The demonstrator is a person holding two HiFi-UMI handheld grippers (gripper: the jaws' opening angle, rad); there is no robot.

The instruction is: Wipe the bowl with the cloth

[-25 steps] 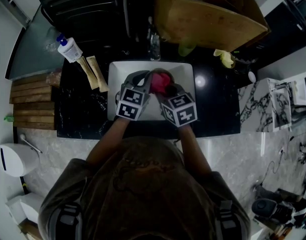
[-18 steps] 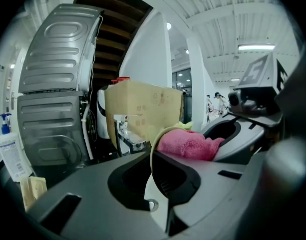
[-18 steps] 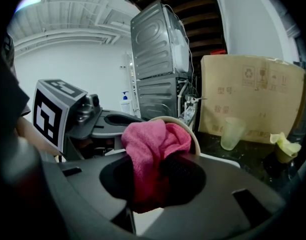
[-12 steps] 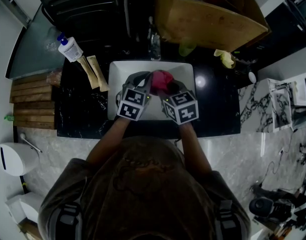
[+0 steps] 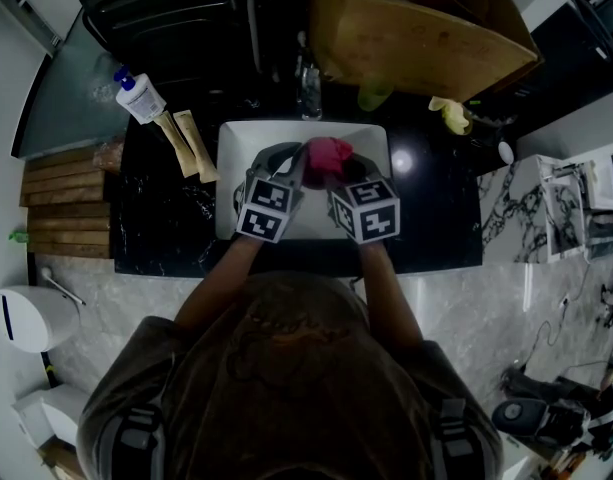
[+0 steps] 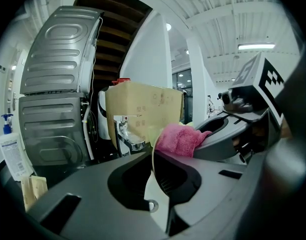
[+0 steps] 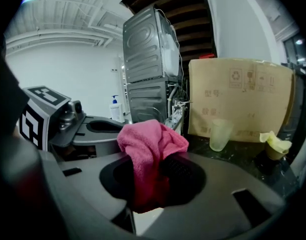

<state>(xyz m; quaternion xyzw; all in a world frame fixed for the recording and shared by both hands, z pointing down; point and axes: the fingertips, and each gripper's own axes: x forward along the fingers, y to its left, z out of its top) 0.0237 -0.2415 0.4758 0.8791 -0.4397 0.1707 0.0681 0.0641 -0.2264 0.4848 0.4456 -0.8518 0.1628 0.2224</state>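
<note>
My left gripper (image 5: pixel 286 160) hangs over the white sink (image 5: pixel 236 183), shut on the thin white rim of the bowl (image 6: pixel 153 181), which runs edge-on between its jaws. Little of the bowl shows in the head view. My right gripper (image 5: pixel 336 168) is shut on a pink cloth (image 5: pixel 328 155), close beside the left one. In the left gripper view the cloth (image 6: pixel 178 138) bulges just past the bowl's rim, in front of the right gripper (image 6: pixel 227 134). The right gripper view has the cloth (image 7: pixel 149 146) draped between the jaws of the right gripper (image 7: pixel 153 181), with the left gripper (image 7: pixel 93 129) at the left.
A faucet (image 5: pixel 308 88) stands behind the sink on the black counter (image 5: pixel 426 218). A soap bottle (image 5: pixel 138 96) and two sachets (image 5: pixel 186 143) lie at the left, by wooden boards (image 5: pixel 66 203). Behind are a cardboard box (image 5: pixel 416 28), a pale cup (image 7: pixel 220 134) and a yellow object (image 5: pixel 448 116).
My right gripper has shifted slightly to the right and away from me with the cloth. The left gripper and bowl have barely moved.
</note>
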